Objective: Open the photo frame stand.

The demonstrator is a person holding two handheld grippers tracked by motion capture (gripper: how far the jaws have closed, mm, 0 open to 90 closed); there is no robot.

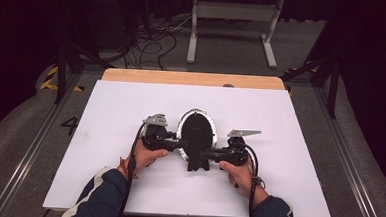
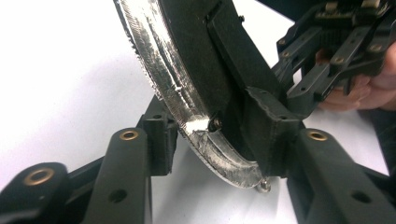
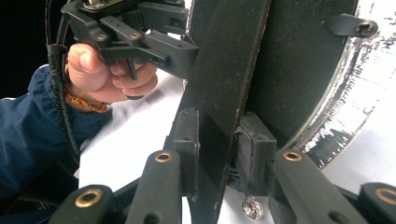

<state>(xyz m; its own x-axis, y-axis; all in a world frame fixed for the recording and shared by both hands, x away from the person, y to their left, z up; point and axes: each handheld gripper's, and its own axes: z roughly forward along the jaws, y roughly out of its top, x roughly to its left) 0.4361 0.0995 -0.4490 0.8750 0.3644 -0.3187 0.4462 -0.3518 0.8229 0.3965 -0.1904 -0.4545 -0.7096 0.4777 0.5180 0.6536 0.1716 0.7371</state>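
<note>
An oval frame (image 1: 196, 126) with a silver rim and a black back lies near the middle of the white board, its black stand leg (image 1: 197, 161) pointing toward the person. My left gripper (image 1: 181, 144) comes in from the left. In the left gripper view its jaws (image 2: 215, 135) close over the silver rim (image 2: 159, 70) and the black backing, one pad on each side. My right gripper (image 1: 204, 153) comes in from the right, and its pads (image 3: 217, 149) clamp the black stand leg (image 3: 224, 70). The frame's back (image 3: 299, 60) rises behind them.
The white board (image 1: 127, 180) covers a wooden table whose far edge (image 1: 192, 78) shows at the back. Beyond it stand a white metal rack (image 1: 233, 13) and loose cables (image 1: 149, 43) on the floor. Dark rails run along both sides.
</note>
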